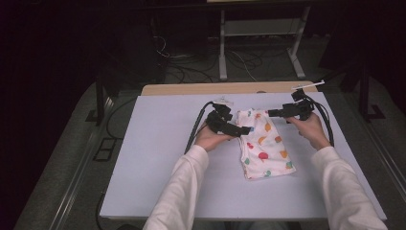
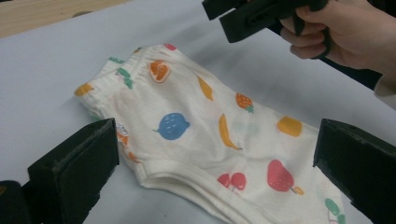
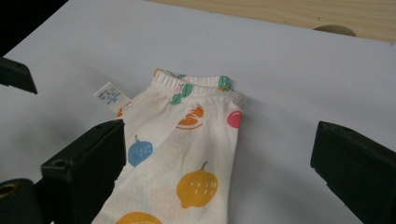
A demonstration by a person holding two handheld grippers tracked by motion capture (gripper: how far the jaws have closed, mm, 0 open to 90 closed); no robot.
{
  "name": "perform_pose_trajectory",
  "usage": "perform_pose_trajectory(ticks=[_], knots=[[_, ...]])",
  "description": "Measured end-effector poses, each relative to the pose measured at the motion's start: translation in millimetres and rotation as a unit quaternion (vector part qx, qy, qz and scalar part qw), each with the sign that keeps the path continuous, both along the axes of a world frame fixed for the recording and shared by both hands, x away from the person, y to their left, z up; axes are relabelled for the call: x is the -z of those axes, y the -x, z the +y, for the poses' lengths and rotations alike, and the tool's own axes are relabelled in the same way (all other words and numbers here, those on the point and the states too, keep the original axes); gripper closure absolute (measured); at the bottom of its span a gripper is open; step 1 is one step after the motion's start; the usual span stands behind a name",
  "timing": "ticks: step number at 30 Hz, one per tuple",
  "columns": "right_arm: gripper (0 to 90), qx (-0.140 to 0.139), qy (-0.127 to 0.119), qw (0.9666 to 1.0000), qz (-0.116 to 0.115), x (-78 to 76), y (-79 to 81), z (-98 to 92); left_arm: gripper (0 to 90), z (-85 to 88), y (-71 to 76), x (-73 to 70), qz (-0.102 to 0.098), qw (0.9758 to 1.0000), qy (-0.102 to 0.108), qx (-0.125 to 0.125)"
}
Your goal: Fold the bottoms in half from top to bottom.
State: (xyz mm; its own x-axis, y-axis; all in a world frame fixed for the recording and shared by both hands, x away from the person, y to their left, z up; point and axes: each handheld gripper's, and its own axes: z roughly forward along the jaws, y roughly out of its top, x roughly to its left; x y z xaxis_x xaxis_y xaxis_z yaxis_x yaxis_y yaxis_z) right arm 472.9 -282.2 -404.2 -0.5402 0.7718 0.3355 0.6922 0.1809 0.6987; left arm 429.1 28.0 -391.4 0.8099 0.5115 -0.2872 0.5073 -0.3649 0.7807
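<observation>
Nearest to me, at the bottom of the high view, my two white sleeves (image 1: 178, 191) come in over the pale surface (image 1: 143, 167). In the middle of that frame lies the folded garment (image 1: 264, 143), white with printed fruits, flat on the surface, its waistband end at the far side.

My left gripper (image 1: 242, 130) is at the left edge of the garment, about halfway along it. In the left gripper view its jaws stand wide apart, low at both sides of the frame, and hold nothing; the cloth (image 2: 205, 130) lies between and beyond them.

A little farther, my right gripper (image 1: 274, 113) is above the waistband end, in the upper middle of the high view. It is also released: in the right gripper view the jaws are open and the waistband (image 3: 196, 86) lies past them, with a small white label (image 3: 110, 97) sticking out at the left.

I judge the next step is to take the cloth for another fold. The risk: a jaw may pinch only the top layer, so the fold opens when I lift. Also, if one jaw pushes the edge instead of going under it, the garment slides and wrinkles.
</observation>
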Motion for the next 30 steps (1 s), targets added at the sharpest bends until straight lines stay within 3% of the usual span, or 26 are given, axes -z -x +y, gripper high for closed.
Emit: perform_pose_trajectory(ticks=[14,18,30], knots=[[4.3,0.009,-0.001,0.9999,0.007,1.6,-5.5,-4.2,2.1,-1.0,-24.2,13.5,0.026,0.9994,-0.016,-0.013],[4.3,0.010,-0.002,0.9999,0.006,0.1,-6.2,-4.2,4.1,-3.4,-27.4,20.1,0.043,0.9990,-0.005,-0.013],[5.1,0.014,-0.001,0.9997,0.018,9.2,-11.9,-4.9,15.8,-8.2,-35.2,38.0,0.043,0.9984,-0.014,-0.035]])
